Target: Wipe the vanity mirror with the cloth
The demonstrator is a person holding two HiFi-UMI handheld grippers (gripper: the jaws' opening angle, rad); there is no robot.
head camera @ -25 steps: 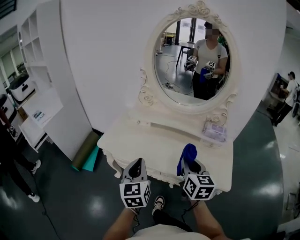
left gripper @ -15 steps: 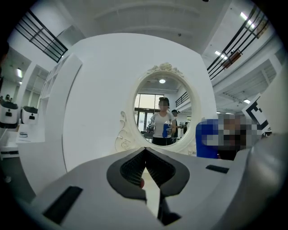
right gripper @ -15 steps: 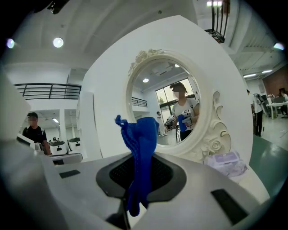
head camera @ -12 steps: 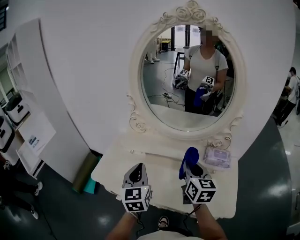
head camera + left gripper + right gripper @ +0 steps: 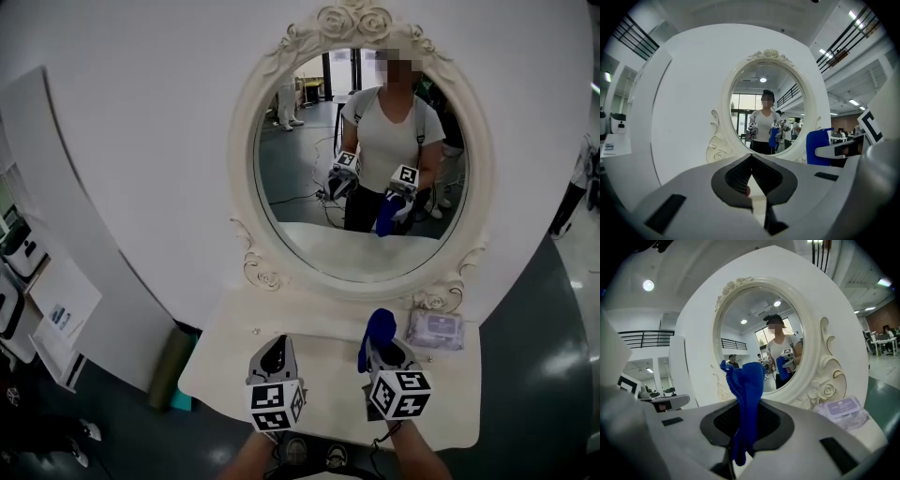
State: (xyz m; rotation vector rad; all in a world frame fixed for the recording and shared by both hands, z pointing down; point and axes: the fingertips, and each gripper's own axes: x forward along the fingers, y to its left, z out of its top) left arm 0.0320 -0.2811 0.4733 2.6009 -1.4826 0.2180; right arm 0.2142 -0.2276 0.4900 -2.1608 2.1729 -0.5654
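Closer now than a second ago, the person has come right up to the vanity, and the vanity mirror fills far more of the head view, with both claws over the vanity table rather than short of its front edge.

The only container to speak of is a soft pack of wipes lying flat on the tabletop at about 4 o'clock from the glass, just beside the carved foot of the frame. Its flap looks closed, and I cannot see what is inside.

The right gripper is clamped on the blue cloth, which stands up out of the jaws in a bunched tuft and hangs a little below them. It is apart from the glass and touches neither the mirror nor the table. The left gripper has its jaws together at the tips with nothing between them.

From the head view you get the bare tabletop, the dark floor and a green rolled mat leaning by the wall at 8 o'clock; neither gripper view shows these. The left gripper view catches the cloth at 3 o'clock but not the wipes. The right gripper view has the wipes at 4 o'clock. In all three, the mirror reflects the person holding both claws, the blue cloth among them.
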